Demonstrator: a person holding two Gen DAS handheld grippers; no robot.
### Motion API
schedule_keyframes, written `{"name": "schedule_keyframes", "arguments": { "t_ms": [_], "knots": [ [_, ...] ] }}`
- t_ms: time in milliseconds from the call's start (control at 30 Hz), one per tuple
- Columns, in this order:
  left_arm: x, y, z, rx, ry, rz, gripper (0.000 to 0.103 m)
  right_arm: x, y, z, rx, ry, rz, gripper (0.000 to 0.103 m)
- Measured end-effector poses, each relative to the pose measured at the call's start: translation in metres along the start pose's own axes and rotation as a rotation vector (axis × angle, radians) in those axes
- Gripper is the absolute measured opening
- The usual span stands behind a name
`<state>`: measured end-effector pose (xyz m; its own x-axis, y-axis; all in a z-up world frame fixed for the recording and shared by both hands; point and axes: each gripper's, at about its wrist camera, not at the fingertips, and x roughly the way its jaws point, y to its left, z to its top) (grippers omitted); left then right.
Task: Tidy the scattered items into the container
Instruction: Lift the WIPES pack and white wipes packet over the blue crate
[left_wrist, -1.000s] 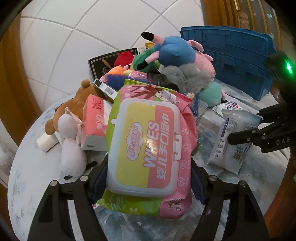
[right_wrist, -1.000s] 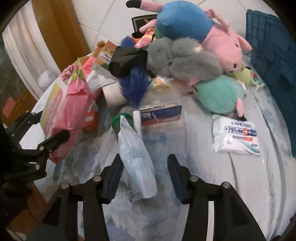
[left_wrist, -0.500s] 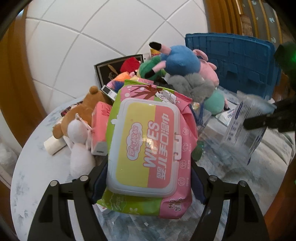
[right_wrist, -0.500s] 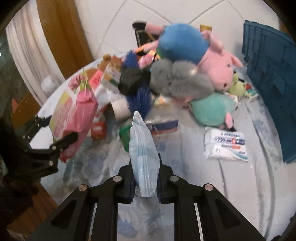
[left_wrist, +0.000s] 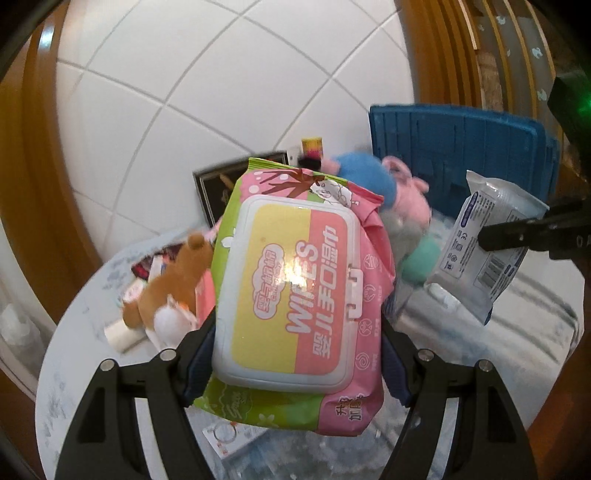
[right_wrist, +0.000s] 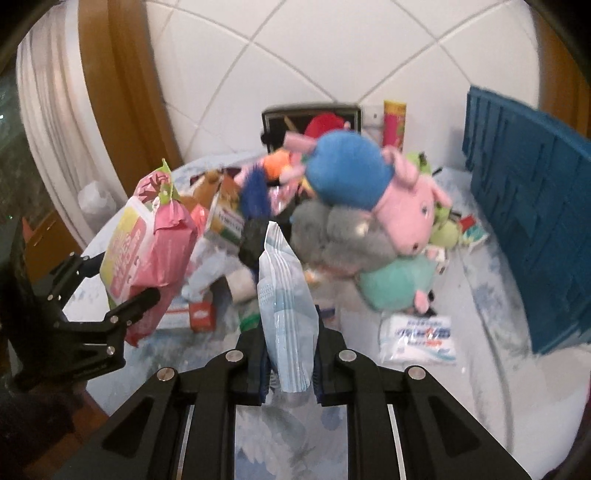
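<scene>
My left gripper is shut on a pink and green pack of baby wipes and holds it above the table; the pack also shows in the right wrist view. My right gripper is shut on a pale blue and white wipes packet, lifted off the table; it shows at the right of the left wrist view. The blue container stands at the right; in the left wrist view it is behind the toys.
A heap of plush toys lies mid-table: a blue and pink pig, a grey one, a mint one, a brown bear. A white wipes pack lies flat. A black frame leans on the tiled wall.
My right gripper closed on the pale blue packet and lifted it from the table. Both grippers rose with their packs, so the table and toys look farther away.
</scene>
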<state>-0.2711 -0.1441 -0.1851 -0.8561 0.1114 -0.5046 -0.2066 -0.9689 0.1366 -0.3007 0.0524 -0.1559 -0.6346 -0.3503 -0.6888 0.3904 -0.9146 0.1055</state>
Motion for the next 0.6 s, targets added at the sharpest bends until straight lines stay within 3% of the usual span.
{"name": "schedule_keyframes", "arguments": {
  "t_ms": [300, 600],
  "knots": [
    [-0.018, -0.014, 0.070, 0.032, -0.118, -0.032, 0.075, -0.054, -0.012, 0.034, 0.036, -0.146, -0.051, 0.017],
    [-0.024, -0.094, 0.156, 0.117, -0.292, -0.175, 0.075, -0.140, -0.075, 0.063, 0.125, -0.324, -0.176, 0.017]
  ]
}}
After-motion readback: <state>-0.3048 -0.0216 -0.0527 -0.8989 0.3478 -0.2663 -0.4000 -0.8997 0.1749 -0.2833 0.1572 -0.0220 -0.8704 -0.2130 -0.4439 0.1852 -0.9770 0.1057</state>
